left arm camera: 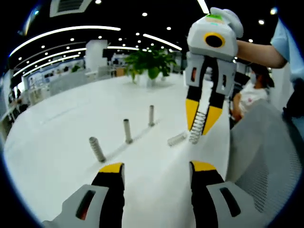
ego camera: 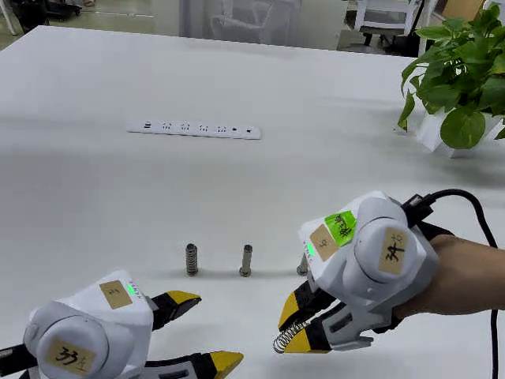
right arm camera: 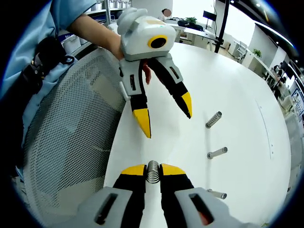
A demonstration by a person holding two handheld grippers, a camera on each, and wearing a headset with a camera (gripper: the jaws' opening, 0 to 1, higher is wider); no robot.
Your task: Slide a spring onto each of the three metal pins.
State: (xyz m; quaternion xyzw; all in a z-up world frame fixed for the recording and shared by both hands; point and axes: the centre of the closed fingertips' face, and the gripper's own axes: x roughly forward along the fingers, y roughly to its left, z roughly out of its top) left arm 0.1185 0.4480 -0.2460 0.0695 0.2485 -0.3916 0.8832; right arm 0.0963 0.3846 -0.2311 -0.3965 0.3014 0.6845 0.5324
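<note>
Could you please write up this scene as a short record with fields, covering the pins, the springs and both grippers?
surface: white table, with a power strip and a potted plant at the far side
pins: three, upright in a row
left pin: fitted spring on it
middle pin: bare
right pin: bare
right gripper: jaws shut on the held spring
left gripper: jaws open, empty
pins not yet fitted: two
</note>
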